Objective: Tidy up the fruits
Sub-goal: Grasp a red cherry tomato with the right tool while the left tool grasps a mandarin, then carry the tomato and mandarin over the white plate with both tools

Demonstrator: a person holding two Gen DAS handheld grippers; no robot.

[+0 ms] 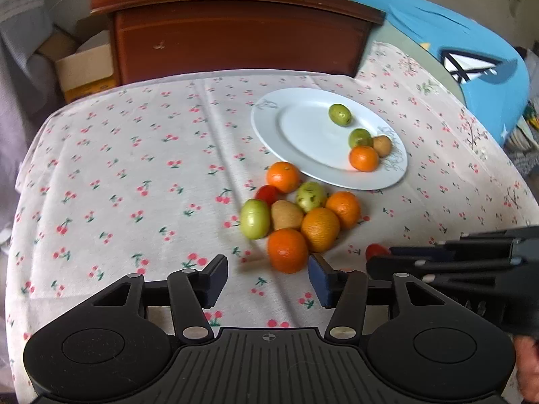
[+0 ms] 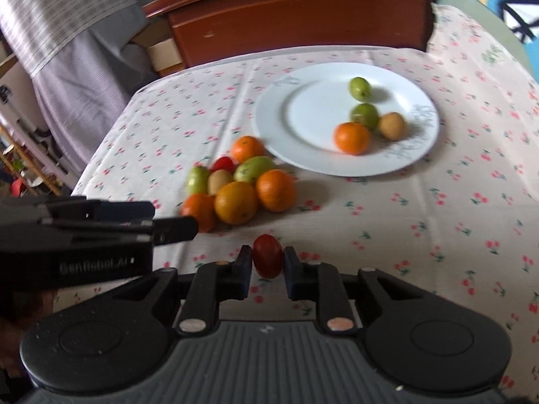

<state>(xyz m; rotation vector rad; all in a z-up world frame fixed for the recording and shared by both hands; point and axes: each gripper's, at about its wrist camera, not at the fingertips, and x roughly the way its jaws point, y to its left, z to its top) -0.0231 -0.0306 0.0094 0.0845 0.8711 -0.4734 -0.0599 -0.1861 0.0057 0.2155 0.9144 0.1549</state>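
A white plate [image 1: 303,141] holds two green fruits, a brown one and an orange [image 1: 363,158]; it also shows in the right wrist view [image 2: 303,128]. A pile of several oranges, green fruits, a brown one and a red one [image 1: 296,215] lies on the cloth in front of the plate. My left gripper [image 1: 267,277] is open and empty, just short of the nearest orange [image 1: 287,250]. My right gripper [image 2: 267,264] is shut on a small red fruit [image 2: 267,260], right of the pile [image 2: 242,185].
The table wears a cherry-print cloth [image 1: 134,185]. A brown wooden cabinet [image 1: 235,33] stands behind the table, with a cardboard box [image 1: 84,70] to its left. A blue object [image 1: 471,60] lies at the back right.
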